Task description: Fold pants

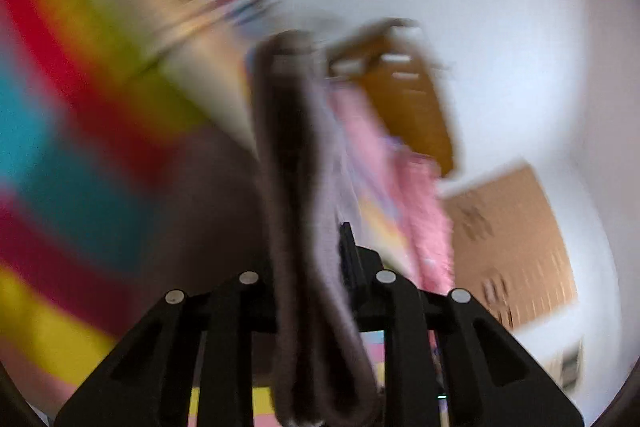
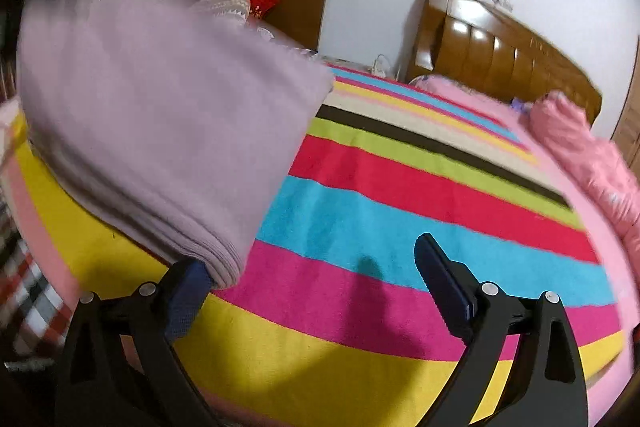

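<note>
Each camera looks forward and down along its tongs, close over the striped bed cover [image 2: 360, 211]; both see the lilac pants [image 2: 160, 131].

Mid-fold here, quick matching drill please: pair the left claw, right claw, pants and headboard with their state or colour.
Column one:
1. left claw
2. right claw
3. pants
4. headboard

Column two:
a. brown wood
b. open, nothing gripped
c. pale lilac
d. shut on fabric

Pairs: 1-d, 2-b, 3-c, 4-a
</note>
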The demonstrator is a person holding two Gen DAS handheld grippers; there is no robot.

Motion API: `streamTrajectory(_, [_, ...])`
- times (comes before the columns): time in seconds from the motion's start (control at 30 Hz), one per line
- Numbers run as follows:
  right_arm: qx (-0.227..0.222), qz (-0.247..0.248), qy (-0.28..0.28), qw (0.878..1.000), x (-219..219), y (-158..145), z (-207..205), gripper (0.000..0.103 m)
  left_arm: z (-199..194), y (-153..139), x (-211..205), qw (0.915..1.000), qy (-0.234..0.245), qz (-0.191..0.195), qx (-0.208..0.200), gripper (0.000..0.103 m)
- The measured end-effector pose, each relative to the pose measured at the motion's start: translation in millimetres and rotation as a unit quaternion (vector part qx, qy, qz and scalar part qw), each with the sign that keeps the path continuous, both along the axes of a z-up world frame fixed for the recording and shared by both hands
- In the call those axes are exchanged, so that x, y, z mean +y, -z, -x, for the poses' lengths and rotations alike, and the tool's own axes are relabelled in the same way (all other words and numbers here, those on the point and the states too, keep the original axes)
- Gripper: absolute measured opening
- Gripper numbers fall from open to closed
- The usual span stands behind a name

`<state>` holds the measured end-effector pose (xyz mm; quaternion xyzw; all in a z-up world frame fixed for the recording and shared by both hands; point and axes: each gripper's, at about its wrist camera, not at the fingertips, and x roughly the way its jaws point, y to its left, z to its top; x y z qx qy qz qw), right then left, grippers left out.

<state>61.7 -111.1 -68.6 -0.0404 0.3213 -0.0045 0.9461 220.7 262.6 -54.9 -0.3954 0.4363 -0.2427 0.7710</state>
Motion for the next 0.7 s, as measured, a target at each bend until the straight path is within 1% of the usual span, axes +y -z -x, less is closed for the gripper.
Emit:
streamTrajectory(0.03, [0.002,-0.007,-0.002,1.0,-2.3,0.6,-1.0,0.092,-0.8,31.5,5.0,0.9995,-0.006,0.003,0.032,0.023])
streamTrajectory(0.07, [0.003,-0.012,-0.003,1.0,-4.4,1.0,-1.4,0.092,7.0,51.6,13.6,0.9978,-0.014,0.064,0.01,0.023])
streamTrajectory(0.1, [0.004,-0.013,-0.005,1.0,-5.4,0.6,-2.1,0.092,12.7,56.2,18.2,0.9956,-0.015,0.092,-0.007,0.023])
streamTrajectory(0.17, [0.007,-0.018,-0.006,1.0,-7.5,0.4,-2.3,0.092,14.1,54.1,15.1,0.9971,-0.014,0.072,-0.019,0.024])
streamTrajectory(0.27, [0.006,-0.029,-0.008,1.0,-8.4,0.5,-1.5,0.092,4.1,51.5,11.5,0.9982,-0.005,0.058,-0.016,0.026])
streamTrajectory(0.33, [0.009,-0.041,-0.011,0.999,-11.5,0.4,-3.1,0.092,10.5,49.1,12.7,0.9985,0.001,0.051,-0.018,0.029])
streamTrajectory(0.4, [0.022,-0.053,-0.025,0.998,-12.7,-2.3,-1.3,0.092,14.8,44.1,19.1,0.9985,-0.004,0.049,-0.022,0.04])
streamTrajectory(0.43, [0.028,-0.059,-0.036,0.997,-12.3,-4.3,-0.1,0.092,22.3,36.8,37.2,0.9984,-0.021,0.044,-0.027,0.059])
streamTrajectory(0.47, [0.034,-0.07,-0.067,0.995,-15.4,-9.0,4.7,0.092,25.9,27.9,45.0,0.9979,-0.049,0.026,-0.033,0.086])
streamTrajectory(0.5, [0.031,-0.073,-0.08,0.994,-17.4,-11.6,7.6,0.092,33.9,19.2,48.9,0.9963,-0.075,0.0,-0.04,0.094])
streamTrajectory(0.53, [0.021,-0.079,-0.095,0.992,-19.8,-16.9,14.6,0.092,43.5,3.8,51.9,0.9926,-0.101,-0.038,-0.056,0.095])
streamTrajectory(0.57, [0.008,-0.094,-0.108,0.99,-22.9,-24.1,20.7,0.092,52.2,-14.6,48.7,0.9877,-0.107,-0.079,-0.082,0.096])
streamTrajectory(0.63, [-0.01,-0.131,-0.123,0.984,-24.4,-39.3,20.8,0.092,61.2,-43.8,28.0,0.9797,-0.087,-0.124,-0.131,0.097])
streamTrajectory(0.7, [-0.028,-0.145,-0.133,0.98,-17.2,-52.6,13.0,0.092,64.9,-57.3,1.7,0.975,-0.055,-0.144,-0.16,0.097])
